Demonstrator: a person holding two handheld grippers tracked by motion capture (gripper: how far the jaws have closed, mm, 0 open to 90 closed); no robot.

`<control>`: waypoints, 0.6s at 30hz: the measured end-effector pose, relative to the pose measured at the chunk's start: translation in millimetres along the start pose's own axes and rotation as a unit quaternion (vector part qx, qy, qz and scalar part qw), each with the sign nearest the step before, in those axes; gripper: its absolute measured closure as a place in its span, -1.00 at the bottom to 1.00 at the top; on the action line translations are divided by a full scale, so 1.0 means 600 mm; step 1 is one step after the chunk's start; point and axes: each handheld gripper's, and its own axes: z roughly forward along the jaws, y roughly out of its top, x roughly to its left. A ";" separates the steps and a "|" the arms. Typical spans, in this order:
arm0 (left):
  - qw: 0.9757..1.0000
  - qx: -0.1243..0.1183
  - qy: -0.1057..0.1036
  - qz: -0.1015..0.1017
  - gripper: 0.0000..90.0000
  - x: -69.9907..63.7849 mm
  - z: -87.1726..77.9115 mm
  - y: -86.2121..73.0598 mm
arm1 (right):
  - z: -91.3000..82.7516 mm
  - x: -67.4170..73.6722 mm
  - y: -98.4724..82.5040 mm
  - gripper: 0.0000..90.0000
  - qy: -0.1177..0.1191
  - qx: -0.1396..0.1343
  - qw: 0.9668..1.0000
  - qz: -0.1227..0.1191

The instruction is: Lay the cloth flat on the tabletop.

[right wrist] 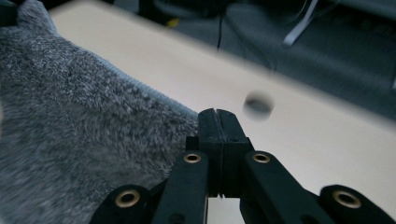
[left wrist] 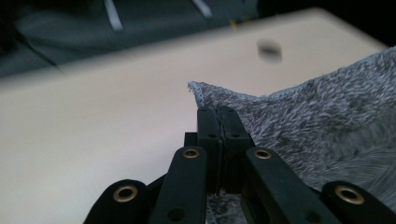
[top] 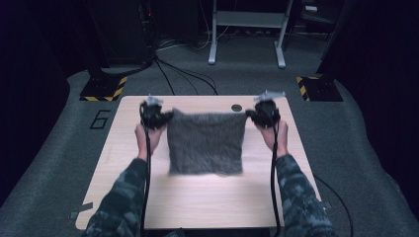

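1. Towel [top: 206, 143]: grey, fluffy, roughly square. Held up by its two far corners over the middle of the table [top: 197, 197]; it hangs spread between the two grippers, its lower edge near or just touching the tabletop, which of the two I cannot tell.
2. Left gripper [top: 165, 117]: jaws clenched on the towel's far left corner. In the left gripper view the left gripper [left wrist: 218, 112] pinches the hemmed edge of the towel [left wrist: 308, 121], the corner tip poking out just past the pads.
3. Right gripper [top: 249, 116]: jaws clenched on the far right corner. In the right gripper view the right gripper [right wrist: 218, 114] bites the corner of the towel [right wrist: 84, 140], cloth trailing off to its left.
4. Key relation: the towel lies between the grippers, inward of each; both hold equally and at like height, neither hand nearer.
5. Orientation: the taut top edge runs left to right across the table, parallel to its far edge; the free edge points toward the person.
6. Cable hole [top: 236, 107]: in the tabletop beyond the top edge, near the right gripper.
7. Judgement: the next move likely turns on keeping both corners level, so the towel lays or folds squarely.
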 end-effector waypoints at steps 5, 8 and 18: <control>0.998 -0.050 -0.002 0.049 0.98 -0.013 -0.074 0.090 | -0.071 -0.003 0.102 1.00 -0.020 -0.060 0.998 -0.024; 0.998 -0.037 -0.030 0.042 0.97 -0.023 -0.091 0.036 | -0.108 0.013 0.078 1.00 0.009 -0.071 0.997 -0.033; 0.990 0.095 -0.099 -0.022 0.34 -0.060 -0.065 -0.280 | -0.042 0.103 -0.222 0.89 0.090 0.081 0.992 -0.028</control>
